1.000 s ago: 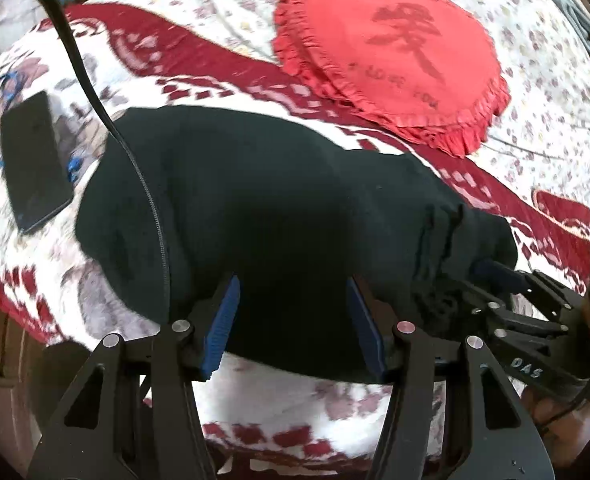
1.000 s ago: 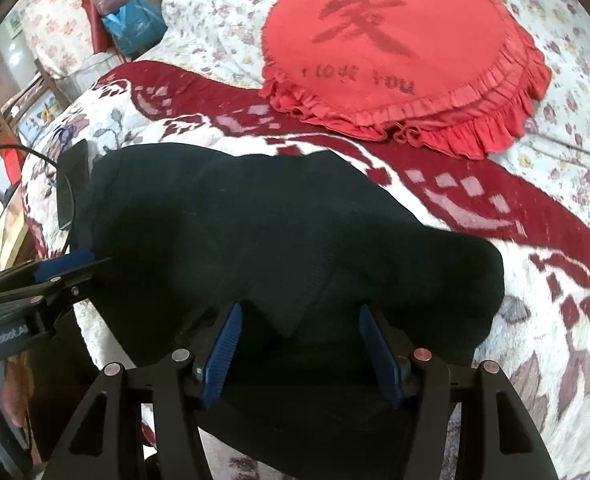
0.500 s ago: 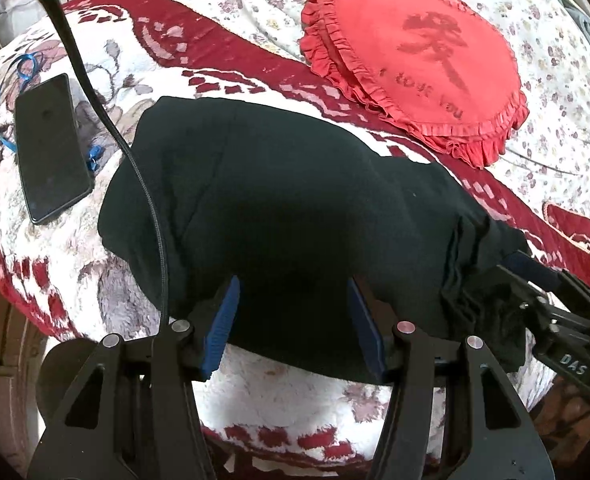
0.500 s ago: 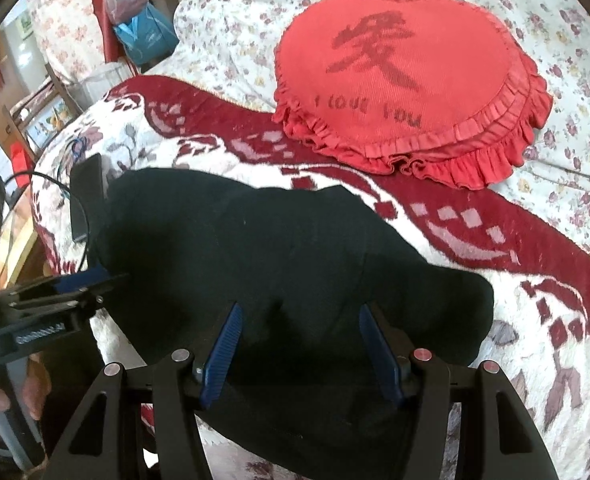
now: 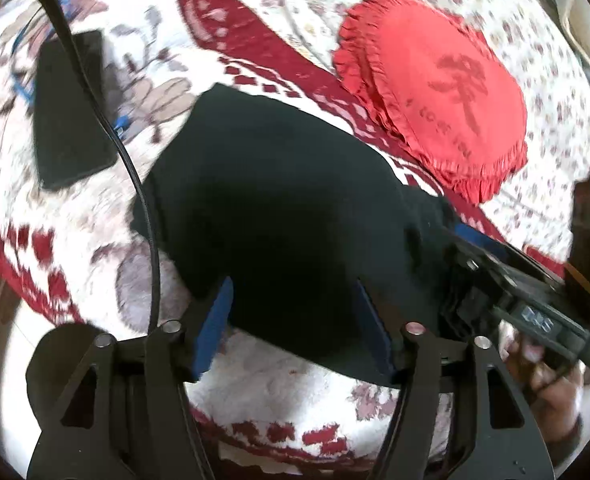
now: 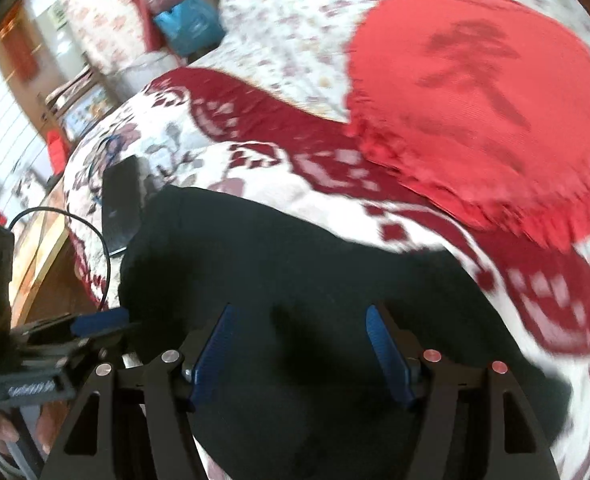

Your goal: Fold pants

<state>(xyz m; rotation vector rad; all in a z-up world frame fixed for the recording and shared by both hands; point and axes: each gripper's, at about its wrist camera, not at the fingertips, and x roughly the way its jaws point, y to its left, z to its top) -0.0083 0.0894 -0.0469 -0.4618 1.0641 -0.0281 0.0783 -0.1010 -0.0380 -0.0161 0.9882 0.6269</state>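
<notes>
On the bed, just in front of the red round cushion (image 5: 435,92), the black pants (image 5: 287,216) lie as a compact folded bundle on the red-and-white blanket (image 5: 95,240). To my judgement you are at the end of a fold: the cloth is laid down and you are letting go of it.

Your left tongs (image 5: 295,320) have just been opening, and the blue pads (image 5: 215,328) now stand wide apart. The near edge of the pants lies between them, on the side away from the cushion, but the pads do not press on it, so these tongs hold nothing. Your right tongs (image 6: 299,348) have also just been opening. They too stand apart over the black cloth, and I see no pinch of fabric at either pad.

From the left wrist view, the right tongs (image 5: 491,264) come to the end of the bundle which lies below the cushion; I cannot tell if they touch the cloth there.

The phone (image 5: 71,112) lies on the blanket at the far side of the pants from the cushion, near but apart.

The next move, I think, calls for lifting both tongs clear without dragging the top layer. Then you can check whether the bundle needs one more fold or only smoothing.
</notes>
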